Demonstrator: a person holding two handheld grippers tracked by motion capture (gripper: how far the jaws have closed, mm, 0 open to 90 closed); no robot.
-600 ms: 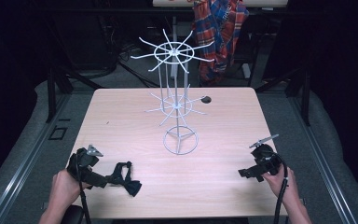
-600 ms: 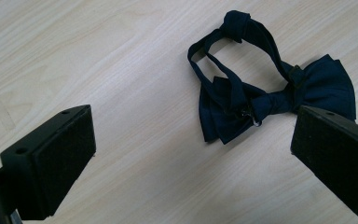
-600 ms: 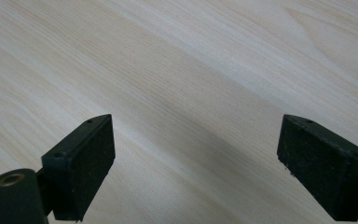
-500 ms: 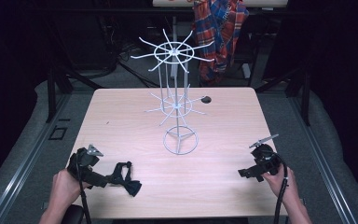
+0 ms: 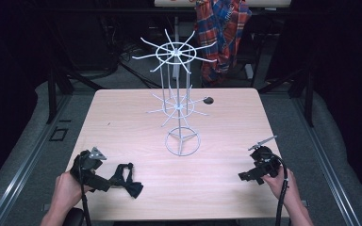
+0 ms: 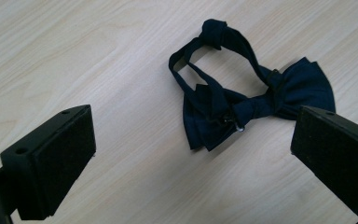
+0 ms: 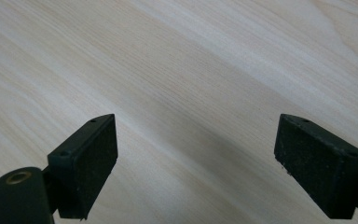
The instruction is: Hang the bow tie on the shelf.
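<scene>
1. The dark blue cloth bow tie (image 6: 242, 100) lies flat on the pale wooden table (image 5: 136, 117), near the white wire spinning rack (image 5: 179, 106), ready to be picked up.
2. The left gripper (image 6: 193, 154) hangs over the bow tie, jaws wide apart, holding nothing.
3. The right gripper (image 7: 196, 158) waits across from the rack, jaws wide apart too, holding nothing.

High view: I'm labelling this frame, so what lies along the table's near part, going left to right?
Left gripper → navy bow tie → white wire rack base → right gripper.

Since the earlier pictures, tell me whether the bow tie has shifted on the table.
No. In the high view the bow tie lies at the same spot near the table's front edge, left of the wire rack's base ring.
</scene>
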